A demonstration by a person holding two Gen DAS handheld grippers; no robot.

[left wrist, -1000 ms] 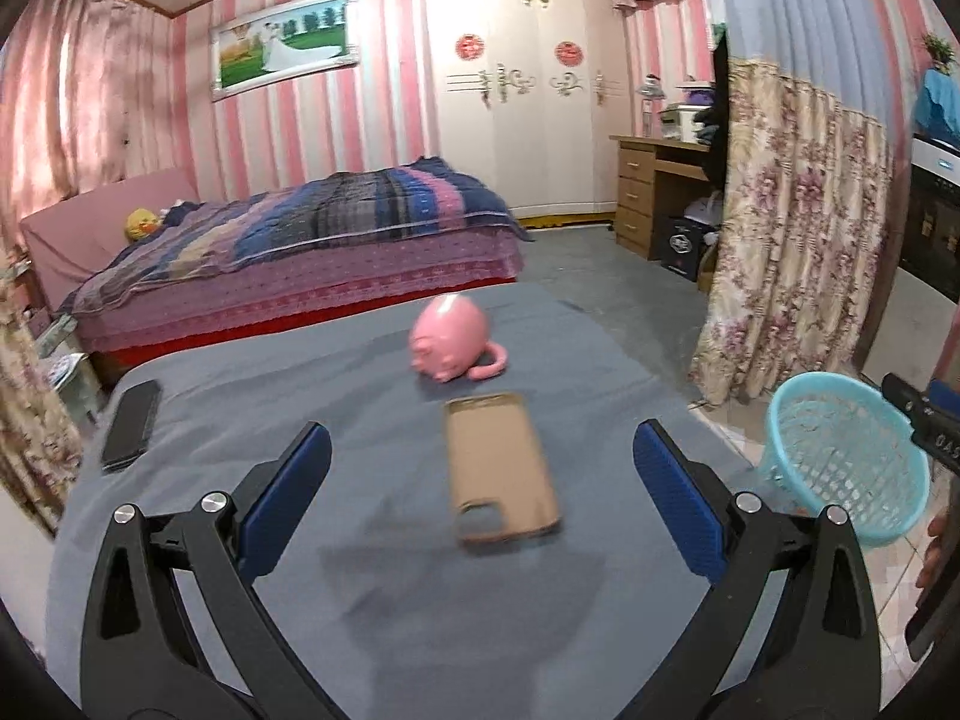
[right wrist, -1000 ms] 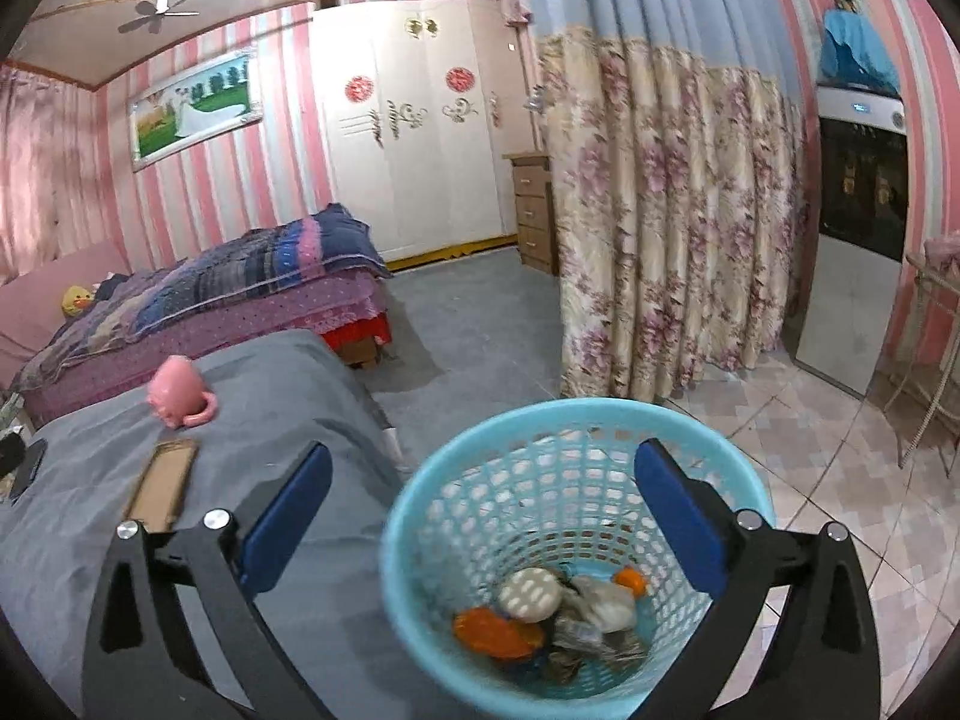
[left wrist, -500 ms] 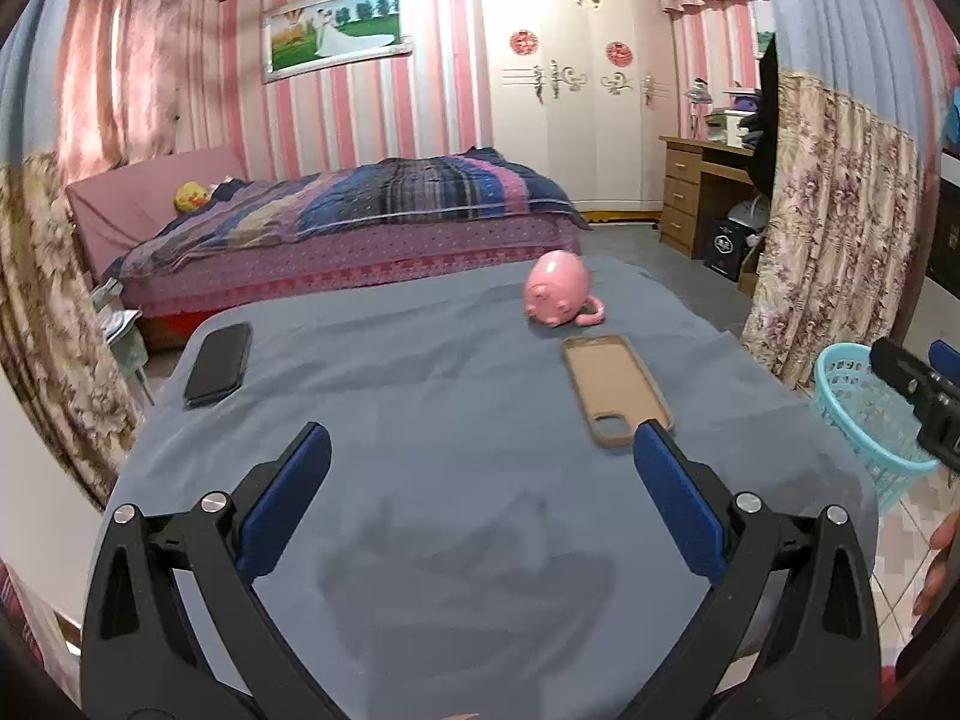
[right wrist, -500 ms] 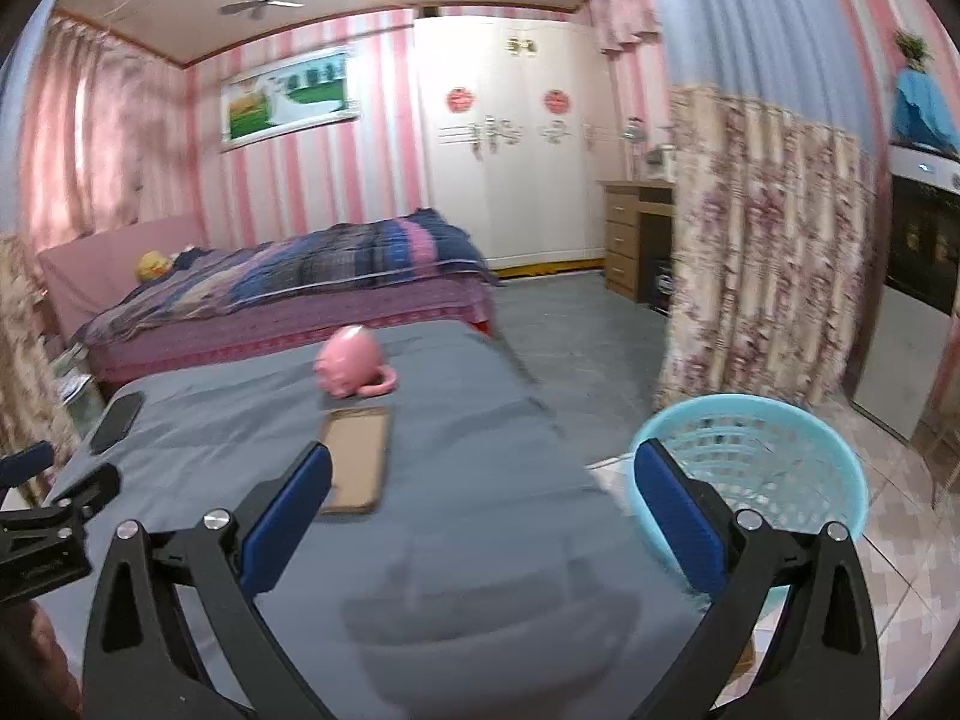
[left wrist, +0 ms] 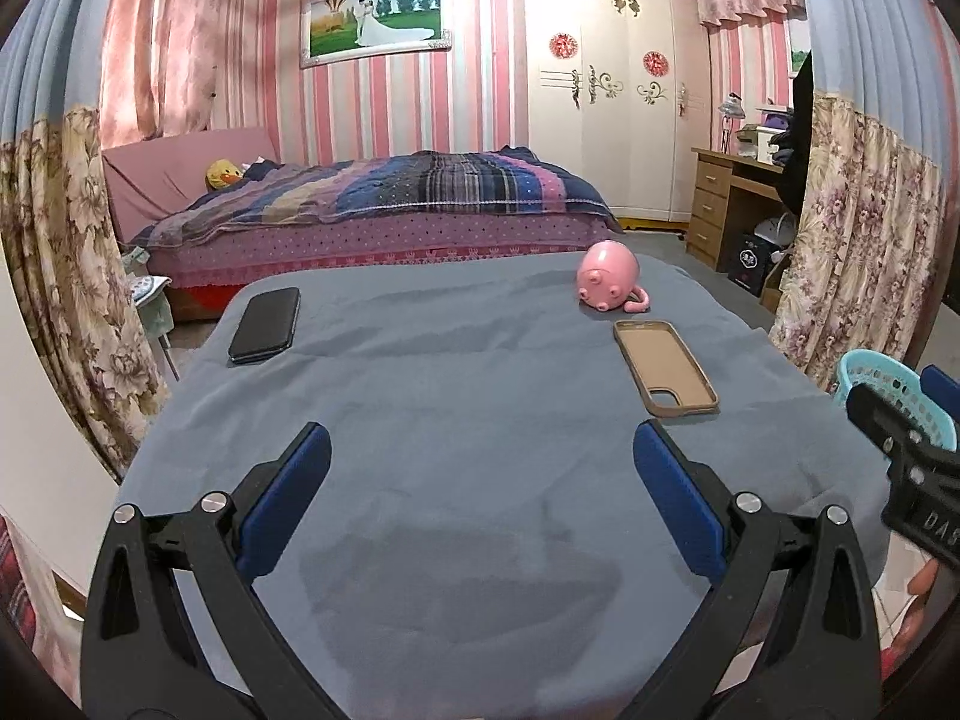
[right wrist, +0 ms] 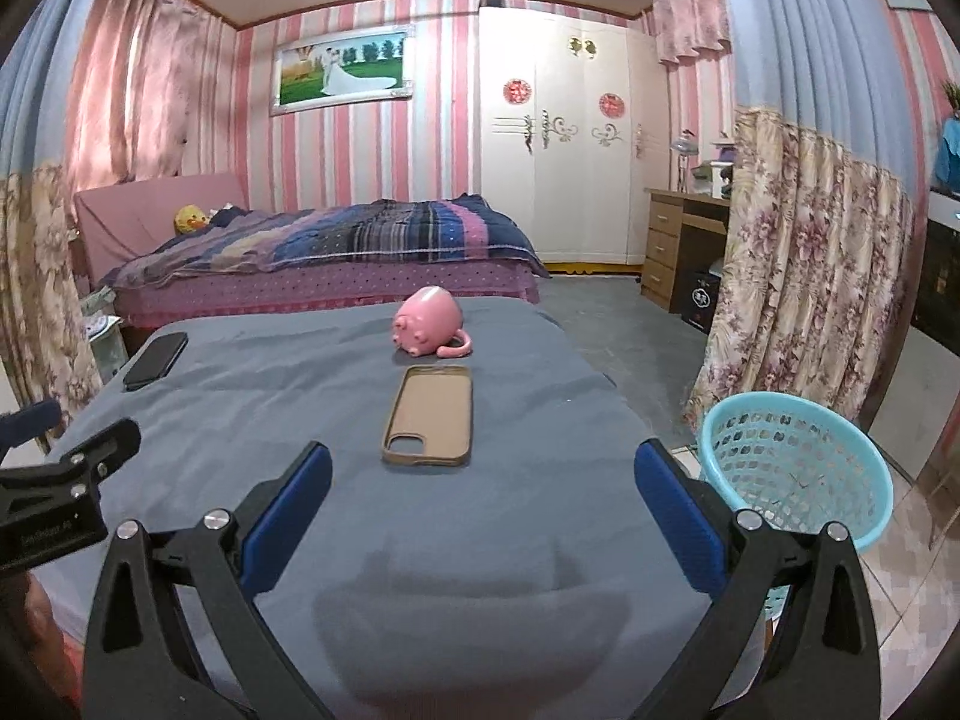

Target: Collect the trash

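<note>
A light blue mesh basket [right wrist: 798, 462] stands on the floor to the right of the grey-covered table [right wrist: 336, 414]; its rim also shows at the right edge of the left wrist view [left wrist: 870, 378]. From here I cannot see inside it. My left gripper [left wrist: 480, 492] is open above the near part of the table, nothing between its blue pads. My right gripper [right wrist: 480, 495] is open too and empty, over the near right part of the table. No loose trash shows on the cloth.
On the table lie a tan phone case [right wrist: 429, 417], a pink pig-shaped mug [right wrist: 427, 322] on its side and a black phone [right wrist: 156, 360] at the far left. A bed [left wrist: 384, 210], wardrobe, wooden desk [right wrist: 678, 246] and flowered curtains [right wrist: 798, 282] surround the table.
Both grippers pulled back from the table. The right one swung left, away from above the basket, and now faces the table. Both stayed open and empty.
</note>
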